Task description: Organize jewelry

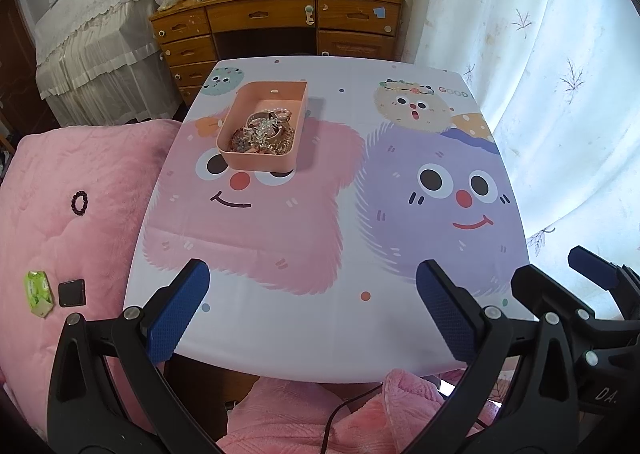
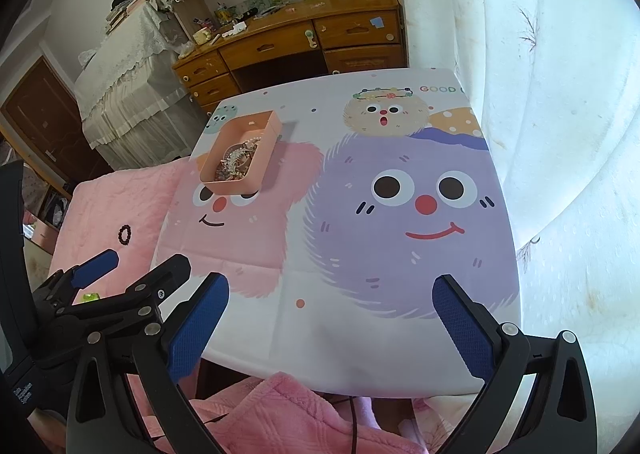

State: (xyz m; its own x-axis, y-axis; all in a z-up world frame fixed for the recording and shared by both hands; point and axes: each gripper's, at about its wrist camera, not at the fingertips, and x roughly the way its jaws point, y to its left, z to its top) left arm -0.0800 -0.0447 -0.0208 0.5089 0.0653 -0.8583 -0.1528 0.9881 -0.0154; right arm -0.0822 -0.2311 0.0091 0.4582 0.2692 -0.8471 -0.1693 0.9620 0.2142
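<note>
A: Where is the jewelry (image 1: 262, 132) kept?

B: It is heaped in a peach tray (image 1: 276, 89), which is set on the left half of the table (image 1: 312, 318), over the pink cartoon face. One dark bead bracelet (image 1: 79, 203) is left apart on the pink quilt (image 1: 80, 158) beside the table.

A: How are the grippers held?

B: The left gripper (image 1: 312, 308) is spread wide above the table's near edge, nothing between its blue pads. The right gripper (image 2: 330, 324) is likewise spread and empty, just beside it.
</note>
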